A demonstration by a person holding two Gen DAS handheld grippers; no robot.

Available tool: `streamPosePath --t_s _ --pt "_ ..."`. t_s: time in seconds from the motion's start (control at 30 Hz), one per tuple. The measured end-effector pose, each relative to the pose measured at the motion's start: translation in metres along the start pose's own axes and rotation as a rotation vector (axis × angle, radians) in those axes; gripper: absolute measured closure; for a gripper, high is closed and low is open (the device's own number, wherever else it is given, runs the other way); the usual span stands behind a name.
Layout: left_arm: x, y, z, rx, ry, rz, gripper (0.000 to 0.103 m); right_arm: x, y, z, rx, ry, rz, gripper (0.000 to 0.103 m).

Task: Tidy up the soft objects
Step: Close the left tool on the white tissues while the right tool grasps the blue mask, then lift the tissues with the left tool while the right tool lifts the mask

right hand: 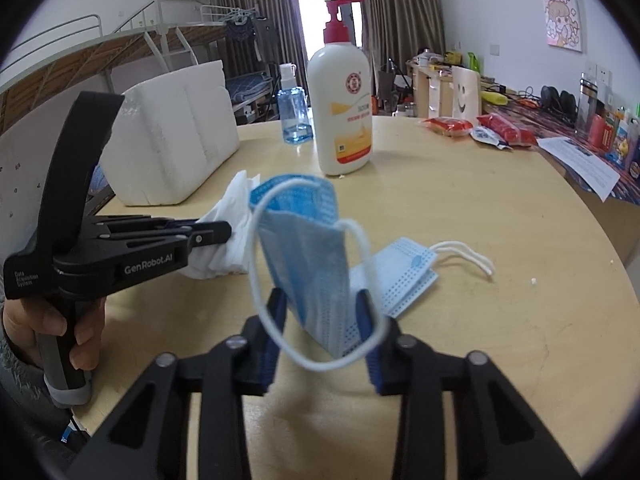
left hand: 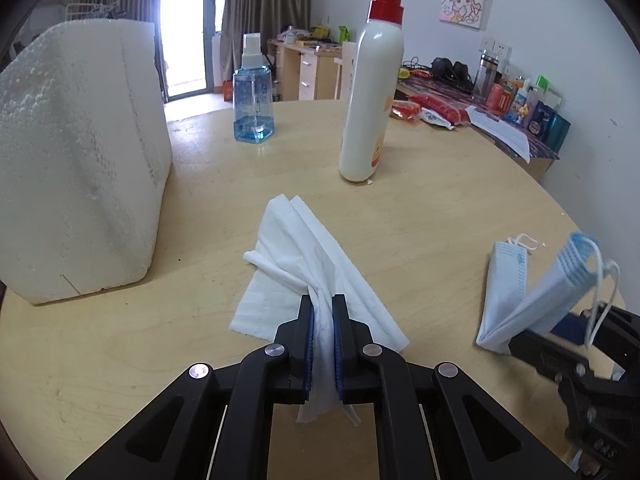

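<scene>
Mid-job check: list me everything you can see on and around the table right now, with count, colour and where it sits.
Tissue: one, white, crumpled at table centre, one end pinched.
Face mask: one, blue, folded, one half lifted, the other on the table.
Lotion pump bottle: one, white with red pump, upright behind the tissue.
Spray bottle: one, clear blue, upright at the far edge.
Foam box: one, white, table's left side.
Snack packets: several, mostly red, far right edge.
Table: one, light wood, round.
Left tongs: black, shut on the tissue.
Right tongs: black, around the mask.
Person's hand: one, on the left handle.
</scene>
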State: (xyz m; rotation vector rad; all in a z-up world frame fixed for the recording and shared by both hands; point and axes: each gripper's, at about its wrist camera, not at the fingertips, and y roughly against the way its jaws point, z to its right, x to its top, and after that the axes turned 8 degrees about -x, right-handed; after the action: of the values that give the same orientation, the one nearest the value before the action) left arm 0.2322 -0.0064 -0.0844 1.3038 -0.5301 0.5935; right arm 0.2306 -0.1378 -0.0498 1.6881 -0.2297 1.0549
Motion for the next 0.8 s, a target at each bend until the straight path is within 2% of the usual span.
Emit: streamPosePath --t_s 0.1,0.17,0.47,0.73,0.8 --pt "-0.001 0.003 0.001 0.0 -0.008 0.015 0.094 0.0 0.001 0.003 0.019 -0.029 -0.002 0.089" --pt "-0.002 0.006 0.001 -0.005 -0.011 0.026 0.094 0.0 0.004 0.004 0.032 -0.049 0.014 0.093" --pt "0.001 0.019 0.002 -0.032 -0.027 0.084 0.094 0.006 0.019 -0.001 0.064 -0.078 0.09 0.094" --pt "-0.003 0.025 -0.004 -0.037 -0.029 0.094 0.094 0.004 0.004 -0.017 0.016 -0.002 0.042 0.093" --pt "-0.003 0.025 -0.004 -0.044 -0.03 0.091 0.094 0.005 0.001 -0.018 0.035 0.0 0.034 0.093"
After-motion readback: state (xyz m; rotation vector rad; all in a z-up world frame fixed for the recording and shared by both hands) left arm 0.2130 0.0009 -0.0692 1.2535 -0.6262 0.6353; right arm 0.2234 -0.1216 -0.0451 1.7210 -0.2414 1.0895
